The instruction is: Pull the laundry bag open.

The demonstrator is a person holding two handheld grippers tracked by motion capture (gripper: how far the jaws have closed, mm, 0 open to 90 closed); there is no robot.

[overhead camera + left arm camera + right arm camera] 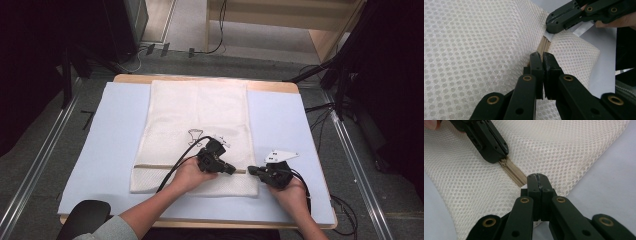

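A white mesh bag (pixel 195 112) lies flat on the light blue mat (pixel 112 130). A tan zipper (pixel 160 166) runs across its near end. My left gripper (pixel 231 170) is shut on the zipper near the bag's right edge; its jaws (pixel 542 56) pinch the tan tape (pixel 545 45). My right gripper (pixel 252 170) faces it from the right, shut on the zipper's end at the bag's edge (pixel 537 177). A short stretch of zipper (pixel 515 172) shows between the two tips. The left gripper (pixel 499 153) covers the spot where a slider would sit.
The mat covers a wooden table (pixel 200 79). A small black printed figure (pixel 195 135) marks the bag's middle. A black chair arm (pixel 85 215) is at the near left corner. Metal rails (pixel 35 165) and cables (pixel 320 117) flank the table.
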